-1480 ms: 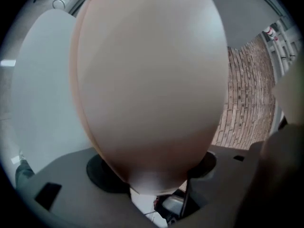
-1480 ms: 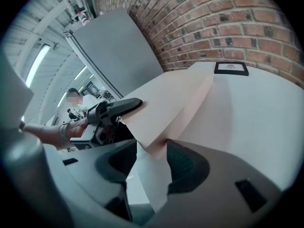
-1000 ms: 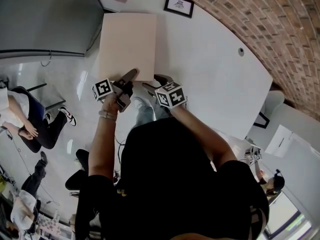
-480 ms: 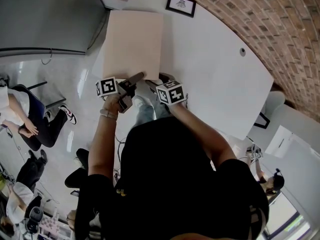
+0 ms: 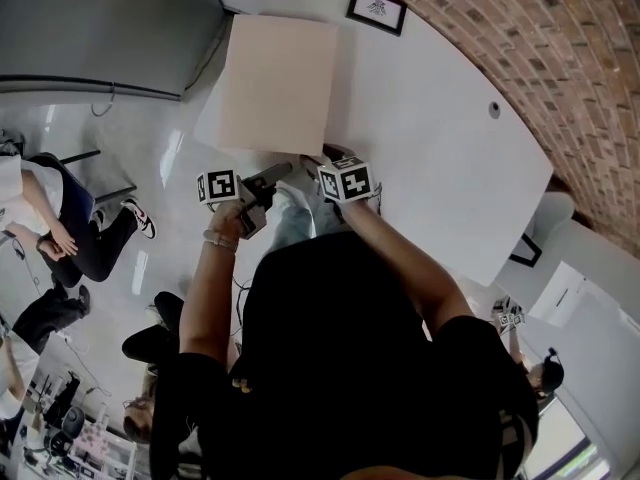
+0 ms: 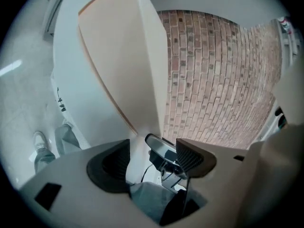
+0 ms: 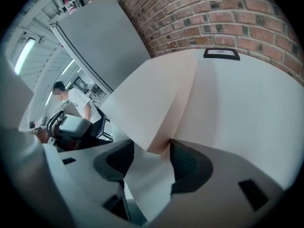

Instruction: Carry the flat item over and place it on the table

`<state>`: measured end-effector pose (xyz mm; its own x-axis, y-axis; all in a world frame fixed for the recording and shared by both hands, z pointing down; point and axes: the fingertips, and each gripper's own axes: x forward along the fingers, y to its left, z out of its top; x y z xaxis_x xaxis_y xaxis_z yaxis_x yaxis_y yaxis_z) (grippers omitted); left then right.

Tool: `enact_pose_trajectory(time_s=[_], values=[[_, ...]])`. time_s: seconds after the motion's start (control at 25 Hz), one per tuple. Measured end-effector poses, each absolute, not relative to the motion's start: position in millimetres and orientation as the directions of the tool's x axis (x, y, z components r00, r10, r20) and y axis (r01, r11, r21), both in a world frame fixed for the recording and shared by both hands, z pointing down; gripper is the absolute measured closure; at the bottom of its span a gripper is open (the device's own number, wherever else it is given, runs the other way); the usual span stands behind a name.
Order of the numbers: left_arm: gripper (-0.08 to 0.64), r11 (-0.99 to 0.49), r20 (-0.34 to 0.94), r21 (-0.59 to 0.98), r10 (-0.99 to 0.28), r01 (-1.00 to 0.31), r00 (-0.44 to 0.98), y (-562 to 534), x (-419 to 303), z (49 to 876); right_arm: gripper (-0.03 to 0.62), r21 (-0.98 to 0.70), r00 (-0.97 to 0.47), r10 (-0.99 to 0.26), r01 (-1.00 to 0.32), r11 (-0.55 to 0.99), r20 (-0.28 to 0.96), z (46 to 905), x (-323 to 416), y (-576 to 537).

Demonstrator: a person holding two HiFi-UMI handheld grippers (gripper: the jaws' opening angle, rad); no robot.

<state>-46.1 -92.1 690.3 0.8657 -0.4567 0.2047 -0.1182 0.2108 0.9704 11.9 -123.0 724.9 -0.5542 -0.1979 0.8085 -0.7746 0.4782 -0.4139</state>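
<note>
Beneath a brick wall (image 5: 480, 18), the white desk (image 5: 430, 118) carries the beige flat board (image 5: 275, 83) along its left edge. The right gripper (image 7: 152, 163) has its jaws, just narrowing, astride the board's near corner without pinching, probably to settle it. The left gripper (image 6: 151, 158) has its jaws spread, gripping nothing.

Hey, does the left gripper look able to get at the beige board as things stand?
Probably yes. The left gripper sits at the near edge of the beige board, jaws apart, and the board's corner seems to reach in between them; nothing blocks the way.
</note>
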Motion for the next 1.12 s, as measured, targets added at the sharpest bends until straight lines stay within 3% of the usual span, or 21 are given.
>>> enact_pose_trajectory(time_s=[0.28,0.72,1.12], values=[[0.268,0.181,0.243,0.969,-0.553,-0.169,0.797,-84,-71,677,0.384,-0.397,-0.532,-0.224,-0.799,0.451,0.816,716,19,-115],[0.286,-0.053,0.392,0.812,-0.689,-0.581,0.610,-77,-126,603,0.558,-0.316,-0.630,-0.367,-0.710,0.630,0.684,624,-9,-122],[0.521,-0.186,0.318,0.538,-0.858,-0.822,0.403,-37,-169,503,0.577,-0.250,-0.808,-0.360,-0.511,0.822,0.467,515,-55,-89]])
